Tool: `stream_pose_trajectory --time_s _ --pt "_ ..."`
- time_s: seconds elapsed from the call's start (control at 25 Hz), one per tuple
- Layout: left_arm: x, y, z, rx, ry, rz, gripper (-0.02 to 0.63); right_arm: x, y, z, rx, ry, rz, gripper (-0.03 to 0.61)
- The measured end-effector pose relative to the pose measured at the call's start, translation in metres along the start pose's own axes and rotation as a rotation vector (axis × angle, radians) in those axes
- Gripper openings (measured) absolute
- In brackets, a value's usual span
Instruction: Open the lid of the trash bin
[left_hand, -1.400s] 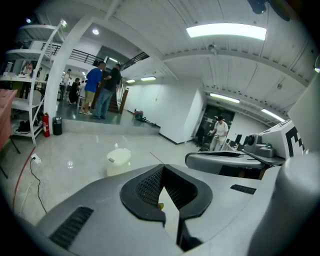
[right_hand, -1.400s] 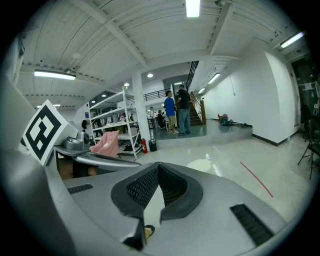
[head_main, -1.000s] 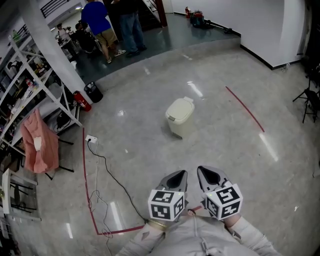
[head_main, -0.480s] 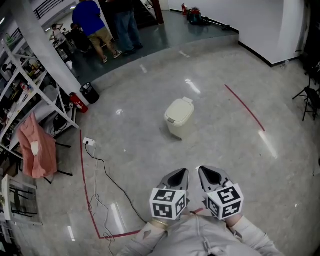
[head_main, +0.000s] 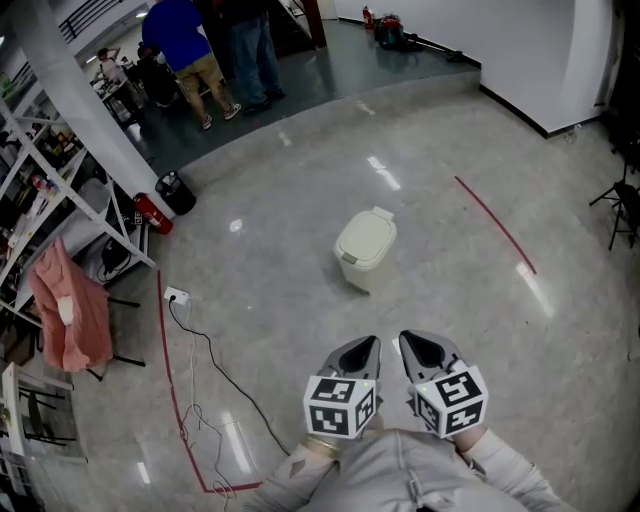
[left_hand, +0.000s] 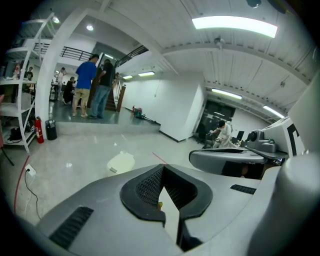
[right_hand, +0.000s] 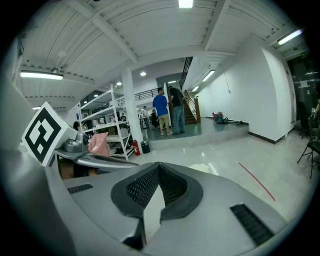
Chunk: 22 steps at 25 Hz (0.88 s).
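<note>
A cream trash bin (head_main: 366, 249) with its lid down stands alone on the grey floor, well ahead of both grippers. The left gripper view has the bin (left_hand: 120, 162) small, just beyond the jaws. In the right gripper view only its top (right_hand: 202, 168) peeks over the jaws. My left gripper (head_main: 357, 351) and right gripper (head_main: 421, 349) are held side by side close to the body, pointing toward the bin. Both have their jaws together with nothing between them. They are far short of the bin.
A black cable (head_main: 215, 361) runs from a floor socket (head_main: 176, 296) at the left, beside a red tape line (head_main: 170, 380). Another red line (head_main: 495, 224) lies right of the bin. A shelf rack (head_main: 60, 190), fire extinguisher (head_main: 152, 213) and people (head_main: 190, 45) are at the back left.
The bin sits a little lower and nearer in the head view; the view has moved forward slightly. Both grippers keep the same pose in front of the body.
</note>
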<state>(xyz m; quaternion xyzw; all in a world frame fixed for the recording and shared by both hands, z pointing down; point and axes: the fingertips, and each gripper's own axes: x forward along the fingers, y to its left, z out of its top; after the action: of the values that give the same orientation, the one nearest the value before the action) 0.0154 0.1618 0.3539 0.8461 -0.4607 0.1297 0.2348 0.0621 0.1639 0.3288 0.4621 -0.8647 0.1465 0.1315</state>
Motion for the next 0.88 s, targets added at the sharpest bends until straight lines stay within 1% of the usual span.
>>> stream_pose_trajectory --time_s 0.48,0.88 --pt "0.053 0.081 0.054 0.004 0.039 -0.008 0.005 0.097 -0.026 0.042 0.043 0.020 -0.015 -0.002" --pt "0.101 0.146 0.074 0.002 0.081 -0.033 0.005 0.176 -0.045 0.056 0.071 0.045 -0.033 -0.002"
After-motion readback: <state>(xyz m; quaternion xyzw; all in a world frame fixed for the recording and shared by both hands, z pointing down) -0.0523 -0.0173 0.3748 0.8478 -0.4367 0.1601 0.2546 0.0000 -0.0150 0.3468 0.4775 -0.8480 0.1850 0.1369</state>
